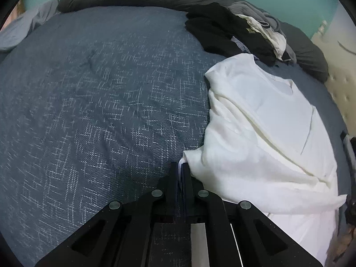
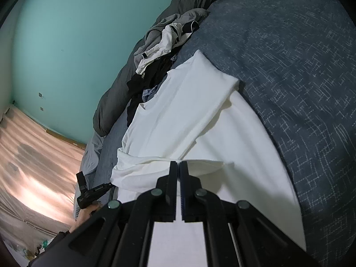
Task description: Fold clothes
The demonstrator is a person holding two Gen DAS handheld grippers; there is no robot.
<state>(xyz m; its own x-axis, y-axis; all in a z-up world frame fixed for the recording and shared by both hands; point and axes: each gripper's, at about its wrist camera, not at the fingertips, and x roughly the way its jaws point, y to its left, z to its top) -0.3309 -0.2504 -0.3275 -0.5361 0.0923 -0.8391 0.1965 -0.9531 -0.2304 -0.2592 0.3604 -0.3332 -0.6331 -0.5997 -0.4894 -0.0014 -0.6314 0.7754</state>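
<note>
White shirt (image 1: 262, 120) lies part-folded on bedspread (image 1: 100, 111); my left gripper (image 1: 180, 166) pinches its corner, right gripper (image 2: 178, 165) nearly closed, apparently empty; thin cloth could slip, undoing fold.

The white shirt (image 2: 178, 115) runs off the bottom edge (hem unseen); the far clothes pile (image 1: 240, 33) is perhaps too jumbled to sort.
</note>
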